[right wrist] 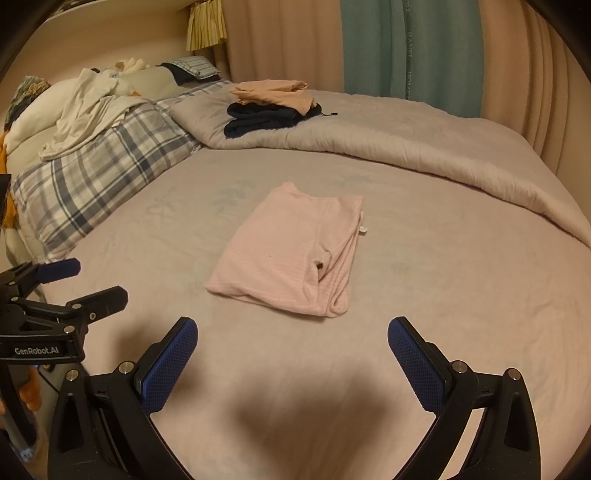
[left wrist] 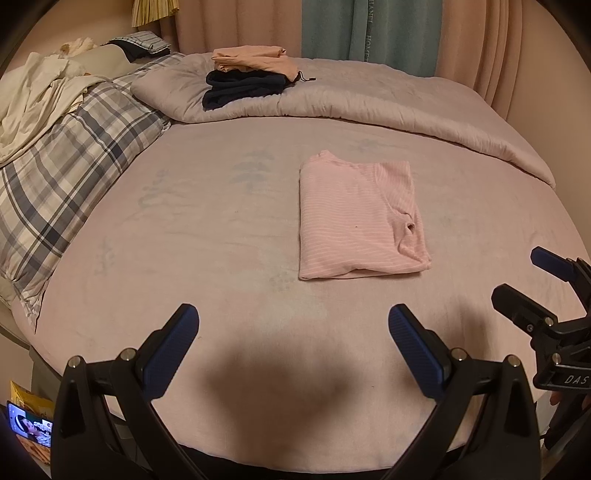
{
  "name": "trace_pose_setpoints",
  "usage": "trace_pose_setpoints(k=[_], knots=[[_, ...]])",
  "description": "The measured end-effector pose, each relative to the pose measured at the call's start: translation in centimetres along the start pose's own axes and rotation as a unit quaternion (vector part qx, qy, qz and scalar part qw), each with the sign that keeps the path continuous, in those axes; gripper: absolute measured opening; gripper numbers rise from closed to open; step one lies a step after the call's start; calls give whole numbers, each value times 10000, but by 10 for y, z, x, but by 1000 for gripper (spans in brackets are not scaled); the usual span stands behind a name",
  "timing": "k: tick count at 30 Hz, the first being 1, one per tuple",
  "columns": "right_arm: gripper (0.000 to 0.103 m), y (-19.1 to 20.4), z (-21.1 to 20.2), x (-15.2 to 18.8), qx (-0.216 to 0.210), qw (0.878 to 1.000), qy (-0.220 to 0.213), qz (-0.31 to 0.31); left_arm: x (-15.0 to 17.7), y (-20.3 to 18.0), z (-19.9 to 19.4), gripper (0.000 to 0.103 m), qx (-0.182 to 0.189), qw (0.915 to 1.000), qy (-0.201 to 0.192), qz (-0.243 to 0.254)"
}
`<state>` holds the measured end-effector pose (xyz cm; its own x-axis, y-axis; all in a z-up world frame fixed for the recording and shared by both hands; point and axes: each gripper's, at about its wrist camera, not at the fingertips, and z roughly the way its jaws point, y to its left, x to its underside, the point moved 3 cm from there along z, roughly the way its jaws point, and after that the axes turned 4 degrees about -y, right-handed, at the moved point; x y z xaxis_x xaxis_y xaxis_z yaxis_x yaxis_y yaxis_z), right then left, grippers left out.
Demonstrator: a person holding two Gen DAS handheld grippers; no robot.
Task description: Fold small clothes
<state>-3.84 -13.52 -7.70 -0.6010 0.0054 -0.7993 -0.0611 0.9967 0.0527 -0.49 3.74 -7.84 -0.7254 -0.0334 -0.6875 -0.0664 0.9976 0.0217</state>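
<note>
A pink striped garment (left wrist: 358, 218) lies folded into a neat rectangle on the pink bed sheet (left wrist: 207, 236); it also shows in the right wrist view (right wrist: 291, 251). My left gripper (left wrist: 293, 321) is open and empty, hovering over the sheet near the bed's front edge, short of the garment. My right gripper (right wrist: 291, 332) is open and empty, also just in front of the garment. Each gripper shows at the edge of the other's view, the right one (left wrist: 524, 280) and the left one (right wrist: 92, 280).
A folded peach garment on a folded navy one (left wrist: 251, 77) sits on the rolled grey duvet (left wrist: 388, 99) at the back. Plaid pillows (left wrist: 70, 177) with a white crumpled cloth (left wrist: 40, 99) lie at the left. Curtains (left wrist: 369, 26) hang behind. A lit phone (left wrist: 31, 424) is at the lower left.
</note>
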Motion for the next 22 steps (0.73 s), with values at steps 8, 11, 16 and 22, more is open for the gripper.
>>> trace_pose_setpoints(k=[8,11,16,22], knots=[[102,0,0,0,0,10000,4,10,-2,0,1,103,11,10000,2,46],[102,0,0,0,-7,10000,3,5,-3,-1,2,103,24,10000,23,40],[102,0,1,0,-35,10000,7,-3,-3,-1,1,103,163,9999,-3,1],[102,0,2,0,-45,10000,8,1,-5,1,4,103,53,10000,24,10]])
